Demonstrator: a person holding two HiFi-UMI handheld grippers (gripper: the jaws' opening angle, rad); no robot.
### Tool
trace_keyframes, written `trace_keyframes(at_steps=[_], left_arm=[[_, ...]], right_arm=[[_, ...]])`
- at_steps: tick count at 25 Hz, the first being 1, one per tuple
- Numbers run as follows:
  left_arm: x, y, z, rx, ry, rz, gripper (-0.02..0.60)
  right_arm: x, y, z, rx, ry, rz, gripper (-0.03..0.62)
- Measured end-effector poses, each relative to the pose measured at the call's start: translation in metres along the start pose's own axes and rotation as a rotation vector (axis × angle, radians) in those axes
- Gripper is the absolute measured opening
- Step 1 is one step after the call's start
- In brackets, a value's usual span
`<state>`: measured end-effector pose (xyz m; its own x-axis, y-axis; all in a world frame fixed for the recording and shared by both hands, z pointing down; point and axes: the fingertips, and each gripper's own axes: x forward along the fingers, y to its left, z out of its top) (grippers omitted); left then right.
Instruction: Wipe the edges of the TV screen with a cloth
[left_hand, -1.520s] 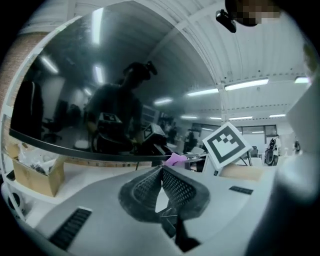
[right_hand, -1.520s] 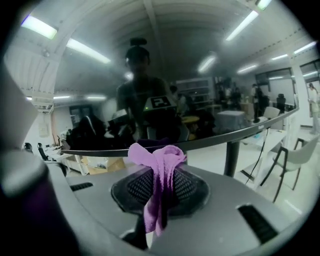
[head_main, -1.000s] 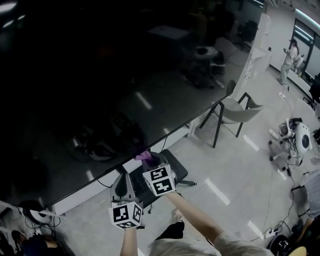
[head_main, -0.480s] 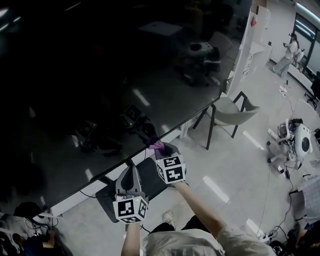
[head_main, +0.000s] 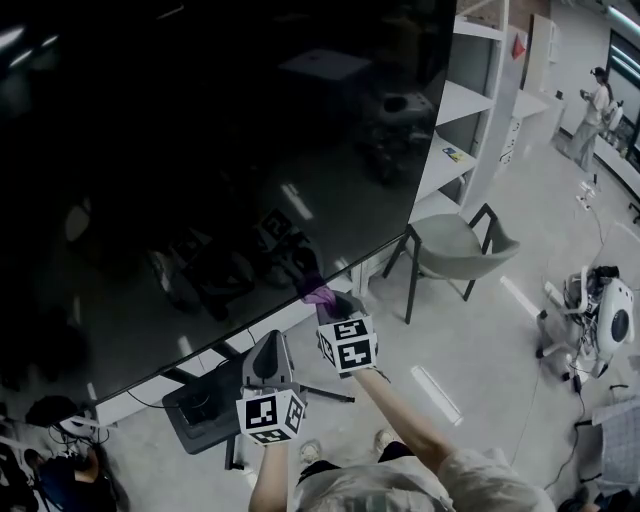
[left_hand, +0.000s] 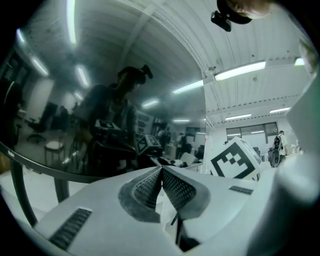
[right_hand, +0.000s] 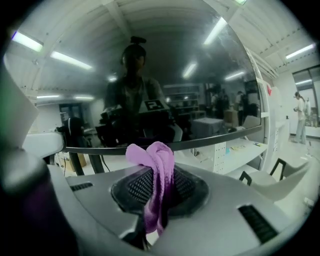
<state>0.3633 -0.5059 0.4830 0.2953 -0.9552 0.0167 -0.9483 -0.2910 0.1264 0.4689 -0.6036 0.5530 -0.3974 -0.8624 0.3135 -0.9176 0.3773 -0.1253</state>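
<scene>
A large black TV screen (head_main: 200, 150) fills the upper left of the head view; its bottom edge (head_main: 300, 303) slants down to the left. My right gripper (head_main: 327, 303) is shut on a purple cloth (head_main: 319, 295), which is pressed against that bottom edge. In the right gripper view the purple cloth (right_hand: 154, 172) bulges out between the jaws, just under the screen's lower edge (right_hand: 200, 143). My left gripper (head_main: 270, 352) hangs below the screen, left of the right one. Its jaws meet at the tip (left_hand: 161, 172) with nothing between them.
The TV stands on a dark wheeled base (head_main: 205, 405). A grey chair (head_main: 455, 245) stands right of the screen, with white shelves (head_main: 460, 100) behind it. A white robot (head_main: 605, 310) and a person (head_main: 597, 105) are at the far right. Cables lie at the lower left (head_main: 50, 430).
The right gripper has slid the cloth rightward along the screen's bottom edge, toward the lower right corner. The left gripper has followed it. The view has shifted right, showing the shelves.
</scene>
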Motion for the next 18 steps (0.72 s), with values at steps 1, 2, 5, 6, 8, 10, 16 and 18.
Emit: trace_keyframes(at_steps=[1,2,5,6,8,10,16,18], left_arm=[[0.015,-0.019,-0.001,-0.001,-0.009,0.007,0.015],[0.029,-0.038,-0.002,-0.001,-0.016,0.014,0.015],[0.057,-0.082,-0.006,-0.007,-0.024,0.026,0.015],[0.065,-0.092,-0.006,-0.008,-0.024,0.026,0.015],[0.079,-0.110,-0.006,-0.006,-0.020,0.020,0.015],[0.091,-0.126,-0.009,0.001,-0.007,0.010,0.015],[0.144,-0.161,-0.025,-0.019,0.010,-0.018,0.015],[0.161,-0.180,-0.030,-0.008,0.007,-0.020,0.015]], right_arm=[[-0.001,-0.022,0.004,-0.007,-0.003,0.009,0.054],[-0.002,-0.044,0.007,-0.013,-0.004,0.015,0.055],[-0.006,-0.092,0.011,-0.026,-0.002,0.021,0.054],[-0.007,-0.105,0.014,-0.026,-0.003,0.018,0.055],[-0.008,-0.130,0.022,-0.017,-0.007,0.005,0.055],[-0.008,-0.155,0.026,-0.001,-0.010,-0.011,0.055],[-0.003,-0.220,0.032,0.020,-0.045,-0.018,0.054],[-0.004,-0.237,0.034,0.013,-0.057,0.007,0.054]])
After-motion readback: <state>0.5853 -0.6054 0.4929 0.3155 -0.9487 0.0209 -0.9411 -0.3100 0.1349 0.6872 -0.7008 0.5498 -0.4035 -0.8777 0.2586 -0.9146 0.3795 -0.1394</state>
